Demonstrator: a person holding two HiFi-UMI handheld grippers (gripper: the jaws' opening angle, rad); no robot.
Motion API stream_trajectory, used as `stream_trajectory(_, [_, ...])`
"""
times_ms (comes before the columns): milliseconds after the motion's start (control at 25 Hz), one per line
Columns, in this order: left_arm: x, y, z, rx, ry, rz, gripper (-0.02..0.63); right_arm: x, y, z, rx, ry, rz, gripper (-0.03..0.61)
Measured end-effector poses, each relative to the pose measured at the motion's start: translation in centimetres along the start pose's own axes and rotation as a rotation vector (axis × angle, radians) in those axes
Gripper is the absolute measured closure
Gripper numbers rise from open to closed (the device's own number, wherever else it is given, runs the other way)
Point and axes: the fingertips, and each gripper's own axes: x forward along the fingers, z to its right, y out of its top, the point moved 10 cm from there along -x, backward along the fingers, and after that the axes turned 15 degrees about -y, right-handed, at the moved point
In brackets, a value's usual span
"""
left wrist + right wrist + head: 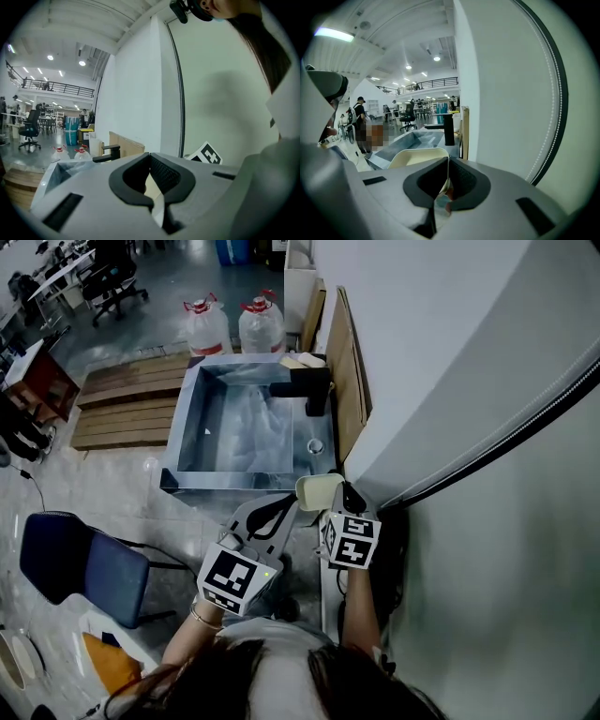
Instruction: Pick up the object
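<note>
The object is a cream-coloured bowl, held in the air just in front of the near rim of a metal sink. My right gripper is shut on the bowl's rim. In the right gripper view the bowl spreads out to the left, and its edge runs down between the black pads. My left gripper hangs beside the bowl on its left, jaws shut and tips pointing at it. A strip of cream shows behind its pads in the left gripper view.
A black faucet stands at the sink's far right corner. Two water jugs and wooden pallets lie beyond. A board leans on the white wall close on the right. A blue chair stands at left.
</note>
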Motion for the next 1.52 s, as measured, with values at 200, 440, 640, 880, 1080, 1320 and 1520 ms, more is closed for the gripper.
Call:
stream_trajectory(200, [-1.1,0.4,1.6,0.008,0.02,0.017,0.606,-2.0,0.3,0.6,0.005,0.003,0.042,0.546])
stream_trajectory(440, [-2.2,0.6,3.5,0.014,0.038,0.031,0.606,-4.4,0.5,1.2,0.019,0.01,0.089,0.546])
stream_trajectory(640, [-3.2,1.0,4.9,0.018,0.052,0.044,0.606,-6.3,0.9,1.6,0.027,0.015,0.129,0.546])
stream_trajectory(880, [-4.4,1.0,6.7,0.034,0.053,0.06,0.606,-8.8,1.3,2.2,0.049,0.016,0.184,0.546])
stream_trajectory(1080, [-5.2,1.2,8.3,0.039,0.062,0.071,0.606,-11.0,1.4,2.8,0.042,0.013,0.215,0.546])
stream_trajectory(1320, [-6.3,1.0,10.2,0.045,0.075,0.079,0.606,-13.5,1.3,3.1,0.03,0.014,0.264,0.546])
stream_trajectory(1520, [-7.1,0.9,11.8,0.054,0.089,0.076,0.606,-15.6,1.1,3.7,0.045,0.026,0.296,0.546])
